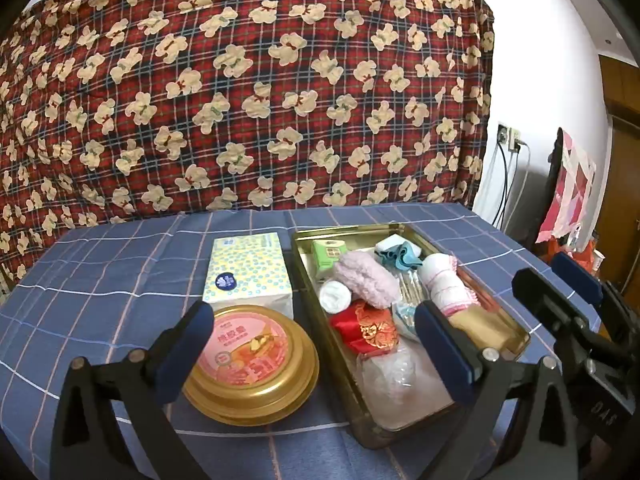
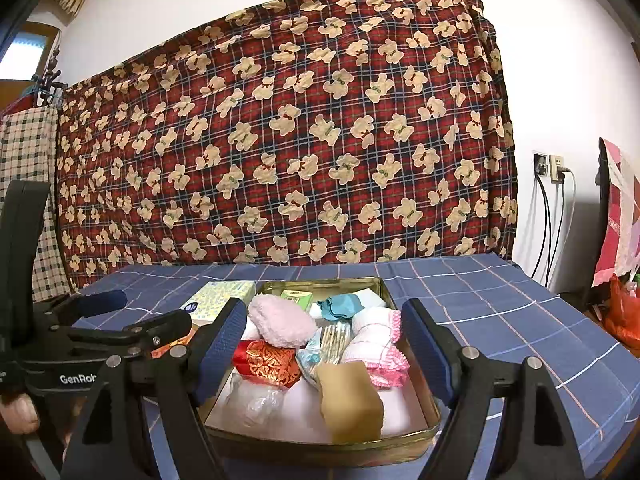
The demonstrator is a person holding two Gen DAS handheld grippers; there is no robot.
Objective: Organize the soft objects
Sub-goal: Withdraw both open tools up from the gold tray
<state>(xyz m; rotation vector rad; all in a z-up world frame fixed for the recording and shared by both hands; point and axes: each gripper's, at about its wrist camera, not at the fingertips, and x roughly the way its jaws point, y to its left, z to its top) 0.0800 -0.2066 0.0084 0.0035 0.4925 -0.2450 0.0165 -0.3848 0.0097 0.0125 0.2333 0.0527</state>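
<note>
Table's point(image 2: 500, 304) right side lies bare beside tin point(image 2: 384, 288)

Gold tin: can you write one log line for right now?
rectangular gold metal tin: filled with soft items | left gripper: open, empty | right gripper: open, empty

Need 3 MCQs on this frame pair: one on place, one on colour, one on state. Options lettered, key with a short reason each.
1. Where does the round gold tin stand?
A. inside the tray
B. on the tablecloth, in front of the tissue box
C. on top of the tissue box

2. What colour is the fluffy rolled cloth in the rectangular gold tray?
A. pale pink
B. dark green
C. black

3. What state is the right gripper in?
A. shut on the tan sponge
B. shut on nothing
C. open, holding nothing

Key: 1 B, the tin sits on the cloth left of the tray, nearer the camera than the box. 2 A, it is pale pink in both views. 3 C, the pads stand wide apart and press on nothing.
</note>
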